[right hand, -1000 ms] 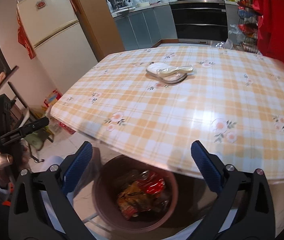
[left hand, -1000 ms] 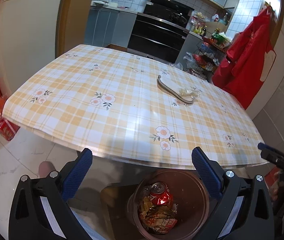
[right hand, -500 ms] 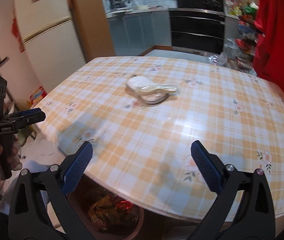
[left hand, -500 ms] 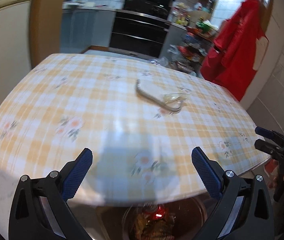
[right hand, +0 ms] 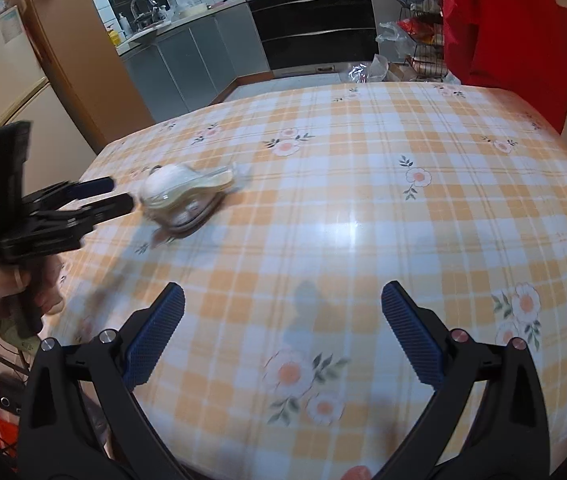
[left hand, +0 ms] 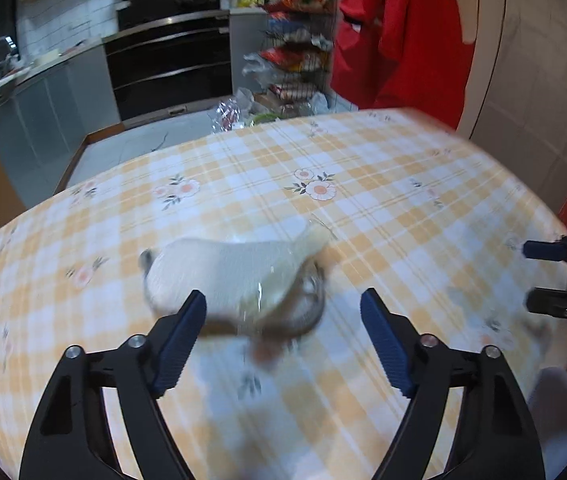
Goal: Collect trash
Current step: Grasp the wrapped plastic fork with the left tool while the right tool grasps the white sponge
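Yellow checked tablecloth with flowers [right hand: 363, 208] covers the table in a kitchen. On it lies a white crumpled plastic wrapper [left hand: 235, 276], blurred. Left gripper [left hand: 283, 312] is just before it, jaws closing, nothing pinched between them. Right gripper [right hand: 283, 304] has its jaws spread, empty.

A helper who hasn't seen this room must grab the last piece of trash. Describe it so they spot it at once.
Start at the table under the yellow checked, flowered cloth. Toward its left side in the right wrist view, just past the closing left gripper, lies a crumpled white wad with clear plastic film on it. It is the only loose thing on the cloth.
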Available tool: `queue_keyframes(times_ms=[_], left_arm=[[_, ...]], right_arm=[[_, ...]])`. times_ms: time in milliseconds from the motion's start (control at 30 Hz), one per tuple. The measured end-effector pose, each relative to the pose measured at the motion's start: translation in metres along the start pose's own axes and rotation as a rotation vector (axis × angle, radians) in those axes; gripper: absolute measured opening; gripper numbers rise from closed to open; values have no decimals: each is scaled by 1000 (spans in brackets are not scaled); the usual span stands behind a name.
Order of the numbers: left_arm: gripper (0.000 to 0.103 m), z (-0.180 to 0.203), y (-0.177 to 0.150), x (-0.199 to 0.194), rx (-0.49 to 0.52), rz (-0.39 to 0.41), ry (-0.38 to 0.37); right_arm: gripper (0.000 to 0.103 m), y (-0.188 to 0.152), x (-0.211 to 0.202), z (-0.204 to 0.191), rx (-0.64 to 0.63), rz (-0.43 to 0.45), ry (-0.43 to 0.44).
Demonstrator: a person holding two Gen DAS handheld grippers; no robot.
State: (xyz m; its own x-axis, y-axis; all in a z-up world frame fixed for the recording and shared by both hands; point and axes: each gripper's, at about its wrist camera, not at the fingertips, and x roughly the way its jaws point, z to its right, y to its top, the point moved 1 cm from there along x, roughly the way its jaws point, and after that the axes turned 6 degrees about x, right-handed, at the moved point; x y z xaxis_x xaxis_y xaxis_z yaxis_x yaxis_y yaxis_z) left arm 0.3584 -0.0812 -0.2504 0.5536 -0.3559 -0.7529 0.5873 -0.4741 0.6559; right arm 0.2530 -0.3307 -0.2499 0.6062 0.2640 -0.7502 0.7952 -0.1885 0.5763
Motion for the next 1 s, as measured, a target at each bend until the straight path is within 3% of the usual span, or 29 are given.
queue_keyframes(times_ms=[133, 233, 367, 467, 600, 867, 1000], left_arm=[[67, -2, 10, 47, 53, -67, 1], [60, -5, 10, 68, 47, -100, -20], [19, -12, 11, 70, 31, -90, -13], [18, -26, 8, 47, -67, -45, -57], [18, -48, -4, 8, -170, 39, -53], [18, -106, -66, -53, -404, 105, 67], [18, -120, -94, -70, -451, 96, 105]], right_arm=[[97, 12, 23, 6, -33, -30, -27], [97, 19, 35, 6, -50, -45, -1], [97, 26, 49, -1, -87, -65, 12], [97, 32, 62, -10, -122, -97, 60], [97, 38, 82, -42, -246, -116, 61], [97, 56, 146, -139, -610, -155, 105], [97, 66, 183, -174, -685, -208, 108]])
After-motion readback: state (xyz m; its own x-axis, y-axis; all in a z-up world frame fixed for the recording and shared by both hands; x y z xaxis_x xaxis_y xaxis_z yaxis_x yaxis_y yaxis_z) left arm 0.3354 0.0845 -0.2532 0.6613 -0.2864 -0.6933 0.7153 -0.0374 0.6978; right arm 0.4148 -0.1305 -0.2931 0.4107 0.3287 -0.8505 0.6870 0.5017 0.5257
